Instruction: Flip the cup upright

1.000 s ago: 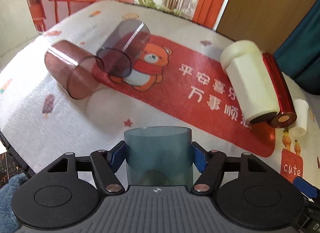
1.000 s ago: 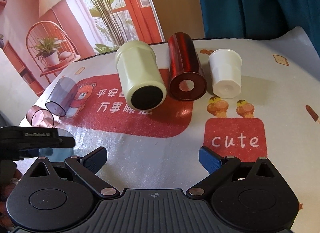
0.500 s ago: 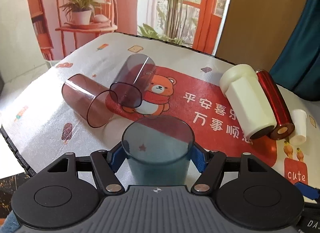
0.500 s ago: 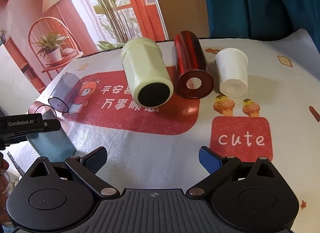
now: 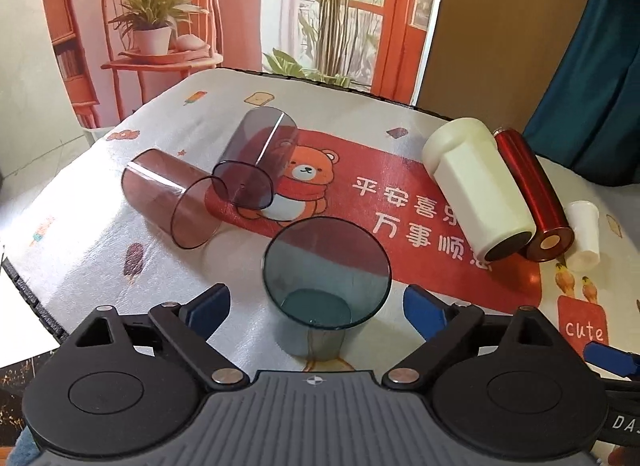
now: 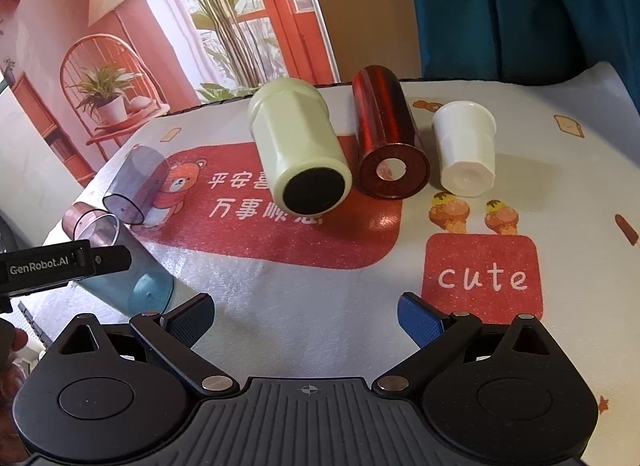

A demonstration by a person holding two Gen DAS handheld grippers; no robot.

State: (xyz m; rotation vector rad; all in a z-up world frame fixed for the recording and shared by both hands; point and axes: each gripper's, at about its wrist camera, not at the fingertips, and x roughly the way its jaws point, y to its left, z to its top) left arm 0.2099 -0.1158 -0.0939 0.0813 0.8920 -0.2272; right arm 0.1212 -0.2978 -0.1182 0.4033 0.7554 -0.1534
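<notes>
A clear blue-green cup (image 5: pixel 326 286) stands upright on the tablecloth, mouth up, between the fingers of my left gripper (image 5: pixel 316 304). The jaws are open and stand clear of its sides. The cup also shows in the right wrist view (image 6: pixel 132 278), partly hidden behind the left gripper's body (image 6: pixel 60 264). My right gripper (image 6: pixel 306 316) is open and empty, low over the cloth near the front edge.
A clear pink cup (image 5: pixel 172 197) and a clear purple cup (image 5: pixel 256 163) lie on their sides at the left. A cream cup (image 6: pixel 298 155), a red cylinder (image 6: pixel 386 149) and a small white cup (image 6: pixel 466 153) lie on their sides at the right.
The left gripper turned the blue-green cup upright, set it on the cloth, then opened and let go. The right gripper stayed open and shifted only slightly.
</notes>
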